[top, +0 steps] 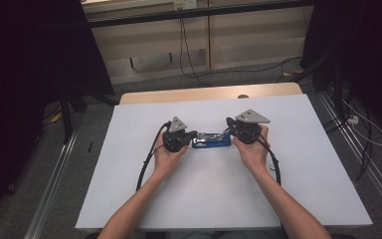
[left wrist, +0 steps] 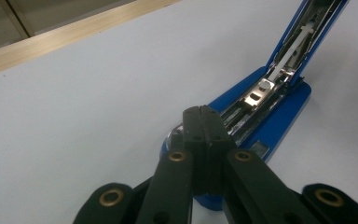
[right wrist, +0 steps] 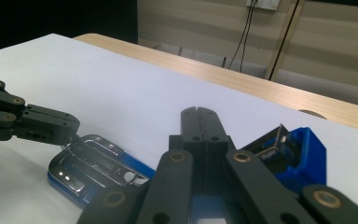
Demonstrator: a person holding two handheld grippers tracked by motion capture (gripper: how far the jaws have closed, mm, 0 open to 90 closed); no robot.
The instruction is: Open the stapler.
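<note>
My left hand-held gripper and right hand-held gripper, both pressed together, flank the opened blue stapler, lying lengthwise between them.

A lab-like recording bay is showing here: black curtains are hanging on both sides, aluminium rails are running along the grey floor, and cables are trailing down the bare wall.
</note>
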